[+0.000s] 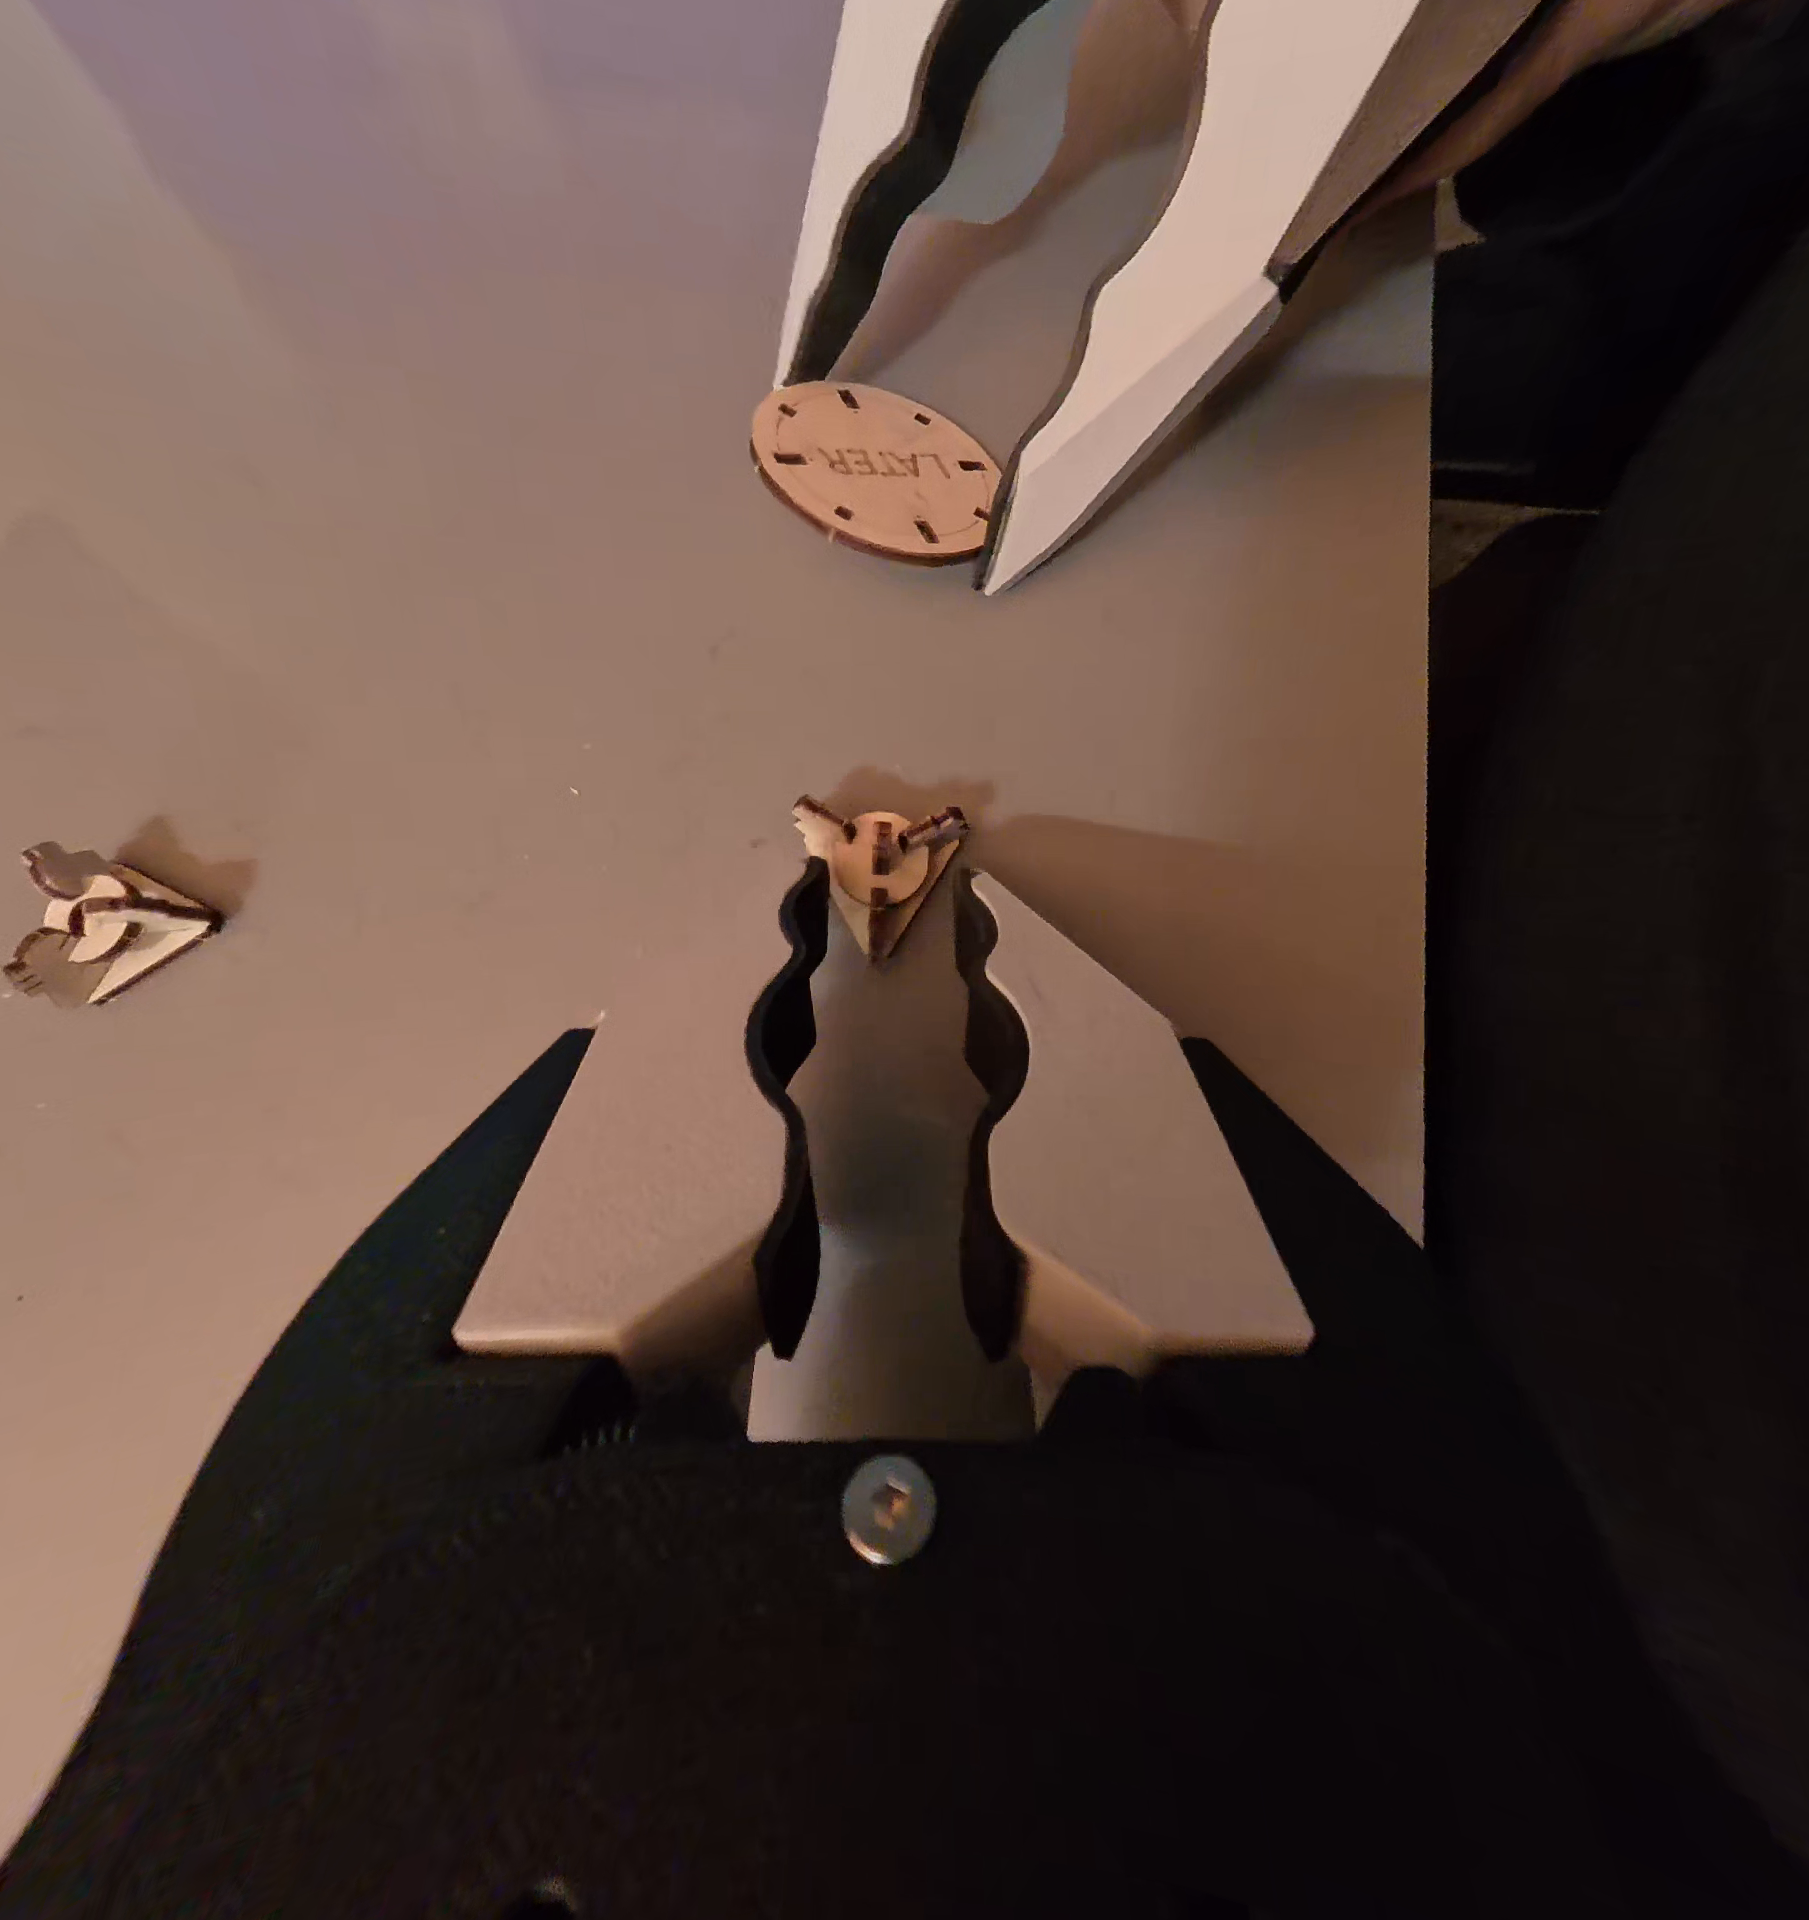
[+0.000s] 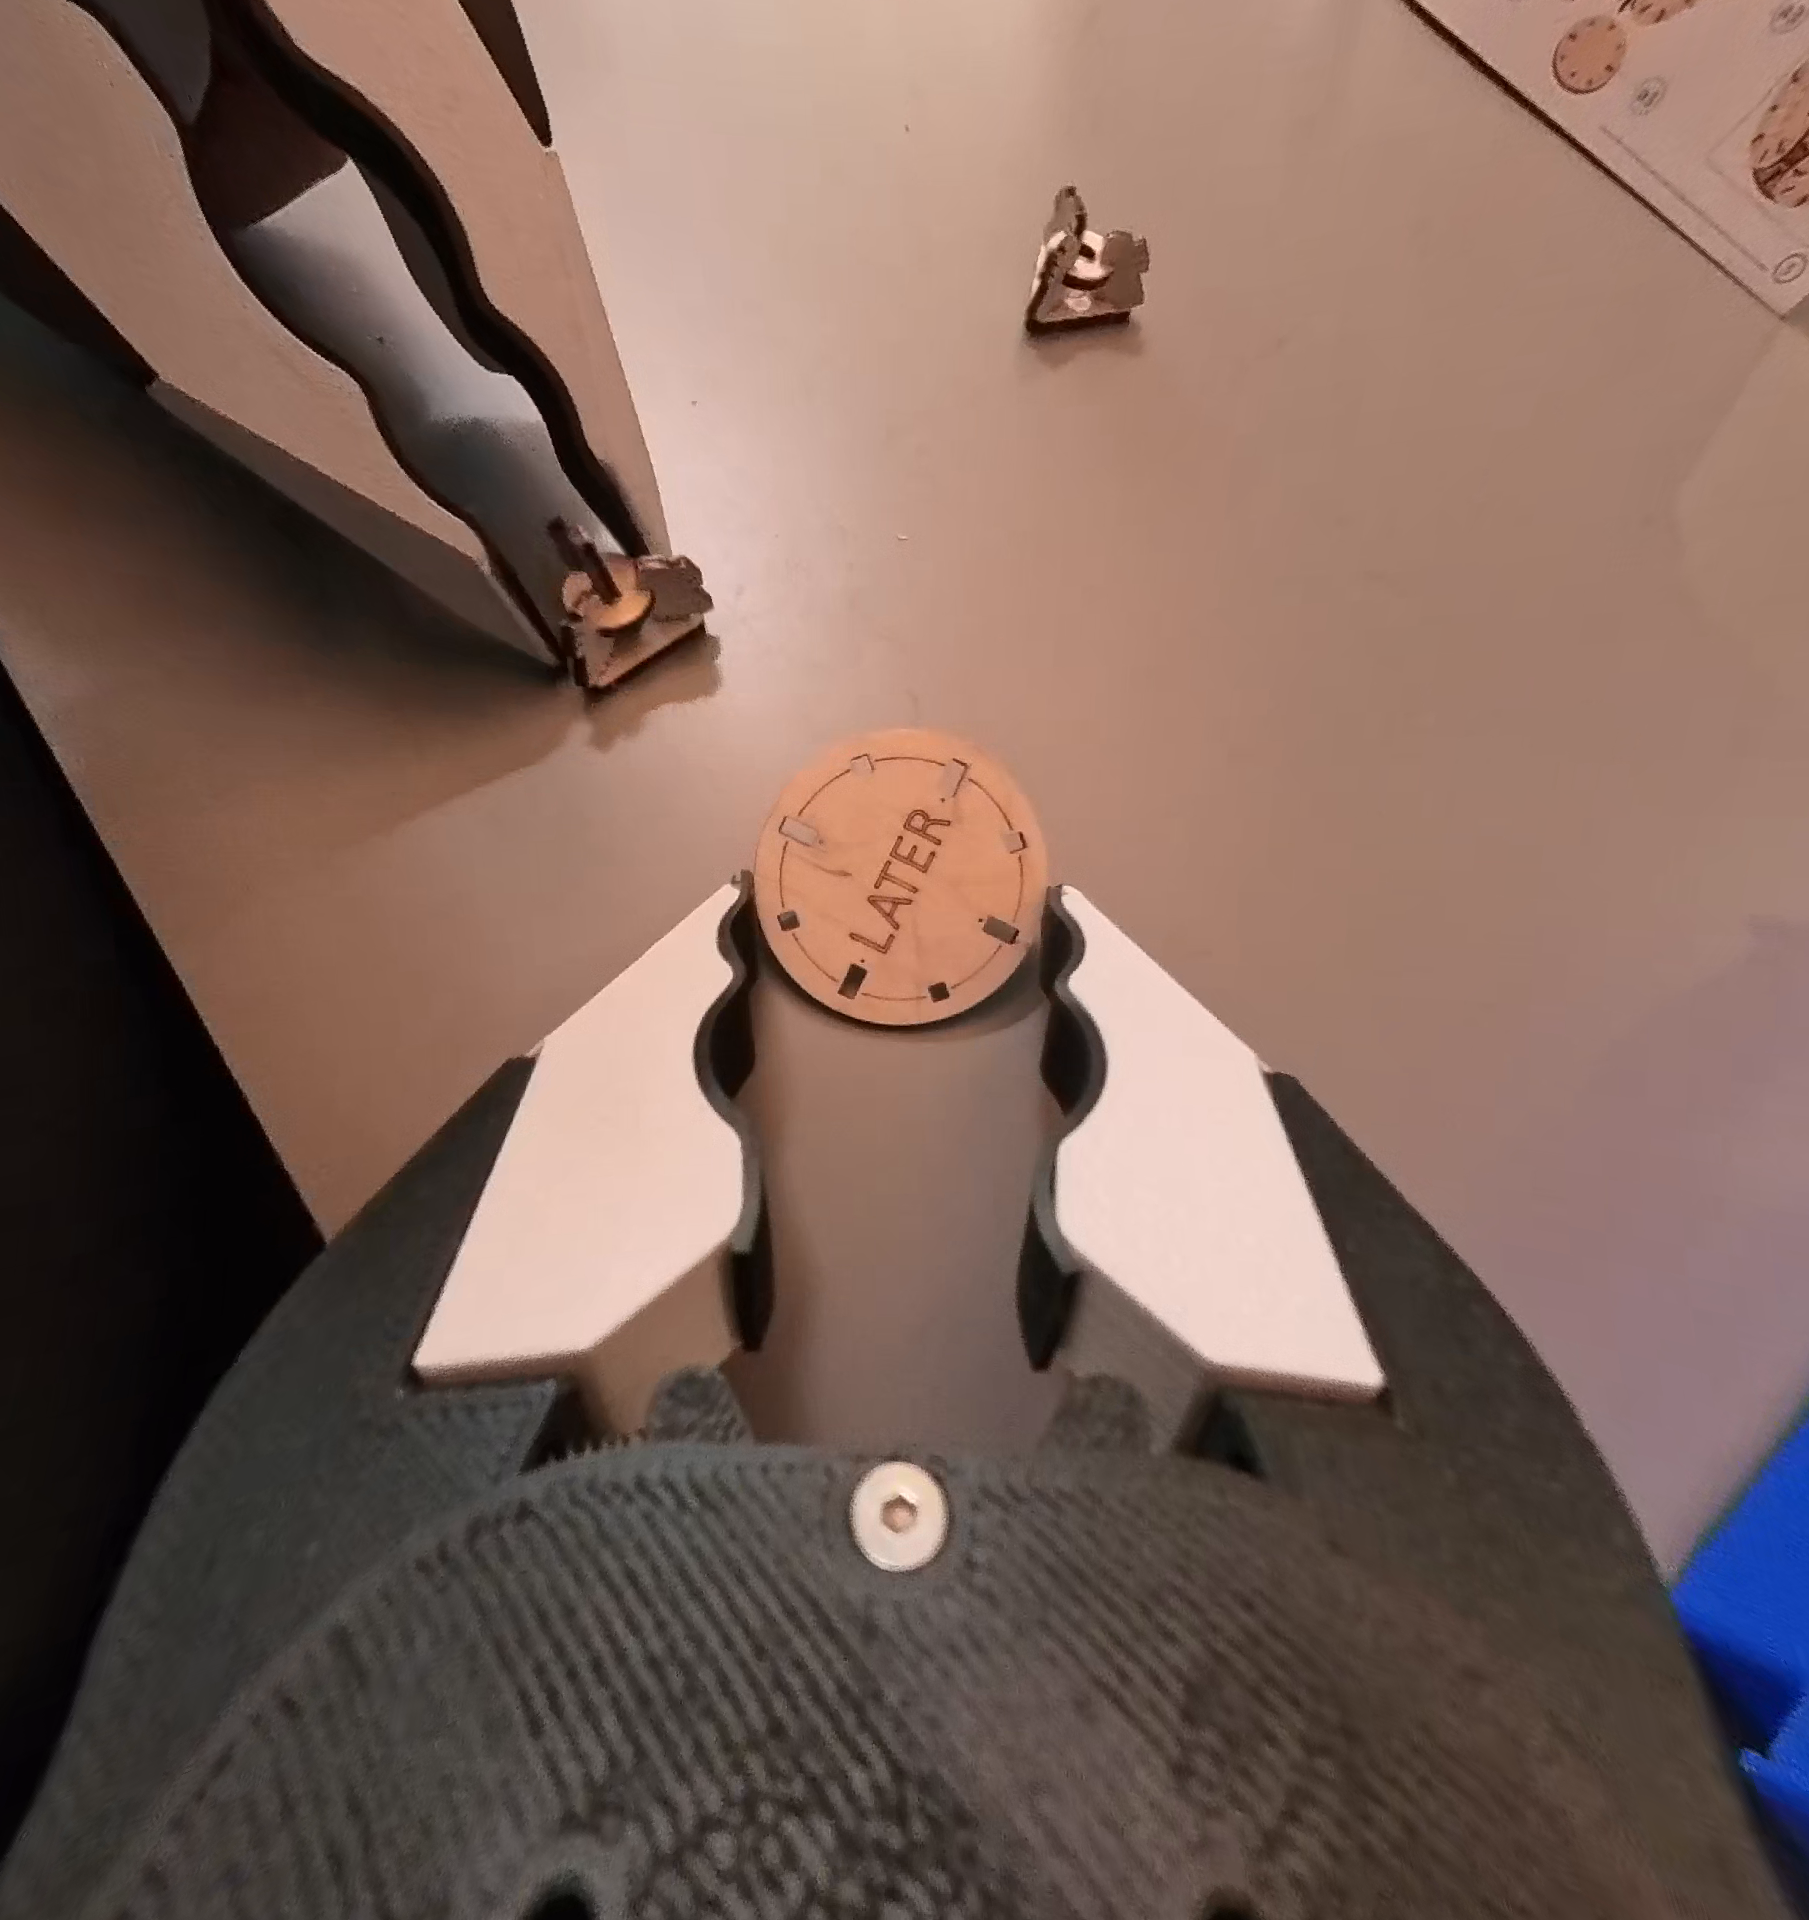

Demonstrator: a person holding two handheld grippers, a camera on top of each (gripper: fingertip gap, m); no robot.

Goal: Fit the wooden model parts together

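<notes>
Two hand-held claws over a grey surface (image 1: 464,623), each set about a small laser-cut wooden part.

Left claw (image 1: 884,883): narrowed on a triangular wooden sub-assembly (image 1: 879,878), a three-cornered plate carrying a small round disc and two slotted tabs. The part sits at the very fingertips, dead ahead along the claw's axis. Its apex points back toward the claw body and its two tabs splay away from it. Both tips meet the plate's slanting sides. The part rests on the surface.

Right claw (image 2: 895,894): spread wide across a round wooden disc (image 2: 900,894) engraved with a ring, small slots and lettering. The disc lies flat and straight ahead, its widest span between the two tips, which bear on opposite edges. Roughly half of it projects beyond them.

The two claws approach from opposing sides, and the disc lies near the held sub-assembly, beyond the left claw's tips.

A second triangular sub-assembly (image 1: 100,925) lies free on the surface, well apart from both claws and nearer the left one. A printed diagram sheet (image 2: 1710,135) and a blue foam block (image 2: 1773,1558) lie at the margins.
</notes>
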